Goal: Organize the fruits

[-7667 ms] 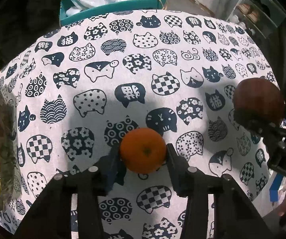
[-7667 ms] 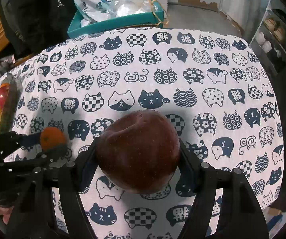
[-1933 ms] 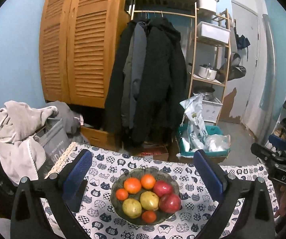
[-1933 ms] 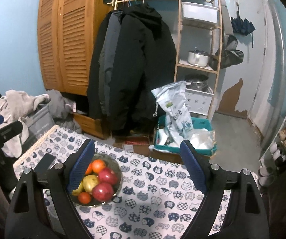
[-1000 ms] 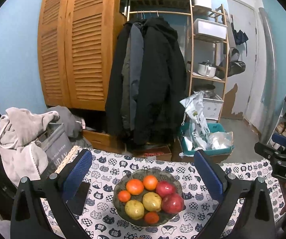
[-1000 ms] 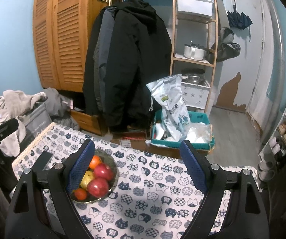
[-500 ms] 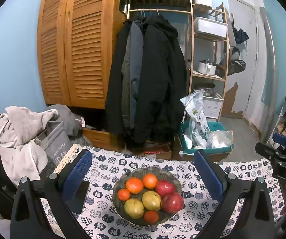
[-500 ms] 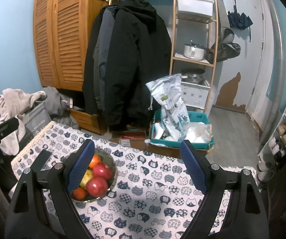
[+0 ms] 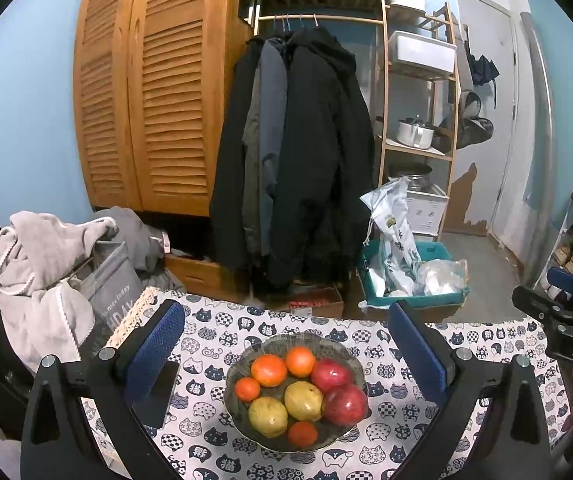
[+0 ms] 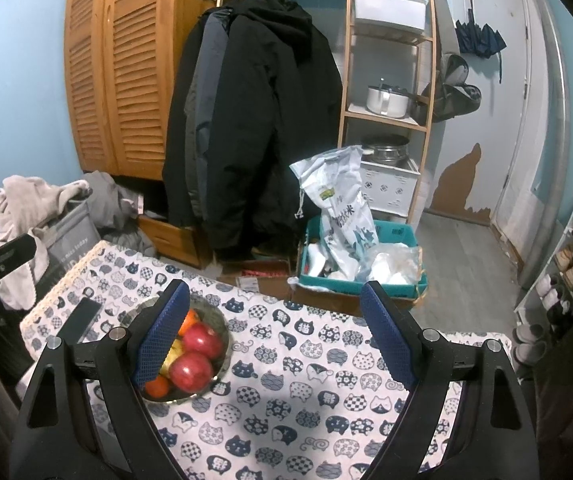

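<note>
While both the left gripper [image 9: 286, 354] and right gripper [image 10: 274, 336] hang with jaws spread wide and empty, the glass fruit bowl [image 9: 242, 420] on the cat-print tablecloth [image 10: 306, 408] holds red apples [image 9: 344, 404], oranges [image 9: 268, 370] and yellow pears [image 9: 303, 401], with bare cloth toward three o'clock.

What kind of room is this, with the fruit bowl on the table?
Probably a lived-in room at home, perhaps an entryway. Dark coats hang on a rail beside a louvred wooden wardrobe, a cooking pot sits on an open shelf, and shoes fill a rack by the door.
</note>
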